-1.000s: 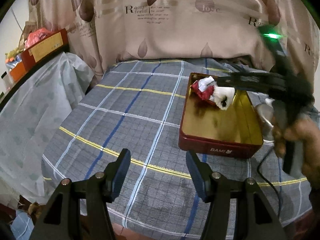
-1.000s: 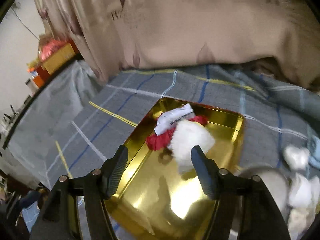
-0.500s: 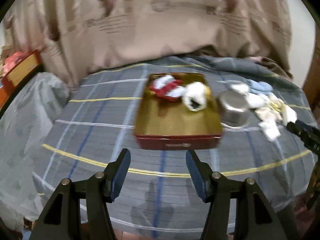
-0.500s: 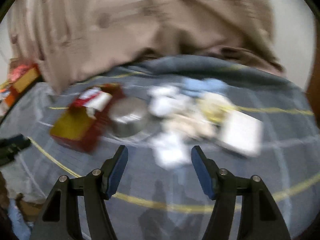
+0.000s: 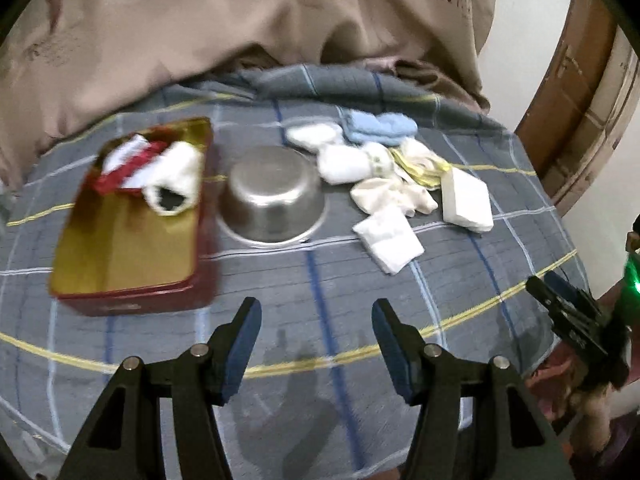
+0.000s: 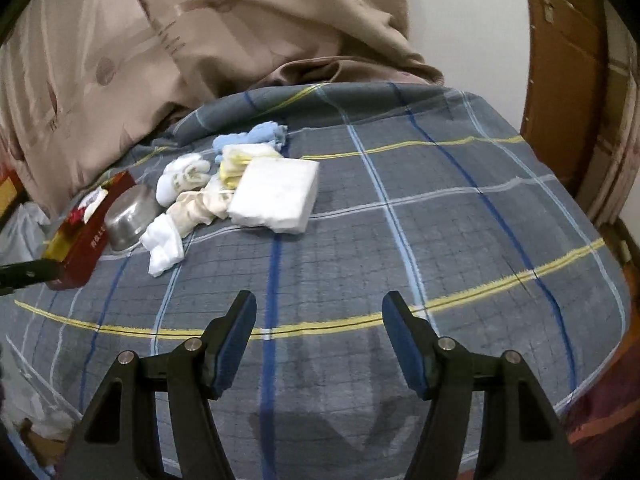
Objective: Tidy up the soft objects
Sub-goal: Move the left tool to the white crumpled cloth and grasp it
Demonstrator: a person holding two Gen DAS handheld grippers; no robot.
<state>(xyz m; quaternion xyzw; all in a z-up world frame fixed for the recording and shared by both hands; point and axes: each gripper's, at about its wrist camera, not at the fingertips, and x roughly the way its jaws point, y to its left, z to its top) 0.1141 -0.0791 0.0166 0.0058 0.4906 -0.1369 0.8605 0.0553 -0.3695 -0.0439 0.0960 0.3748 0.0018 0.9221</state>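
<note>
A pile of soft items lies on the plaid cloth: white socks (image 5: 344,162), a light blue sock (image 5: 378,128), a cream sock (image 5: 394,196), a folded white cloth (image 5: 390,238) and a white pad (image 5: 466,200). A red tin (image 5: 128,224) with a gold inside holds a red-and-white item (image 5: 128,164) and a white sock (image 5: 174,182). My left gripper (image 5: 316,316) hovers open above the cloth in front of the steel bowl (image 5: 272,196), holding nothing. My right gripper (image 6: 318,310) is open and empty, nearer than the pad (image 6: 276,194) and the sock pile (image 6: 188,184).
A beige curtain (image 5: 200,32) hangs behind the table. A brown wooden door frame (image 6: 568,80) stands at the right. The table's front edge runs close under both grippers. The right gripper (image 5: 568,312) shows at the right edge of the left wrist view.
Both views swung right, from the tin toward the sock pile. The right gripper left the tin, where the red-and-white item and white sock stay, and now hovers over bare cloth.
</note>
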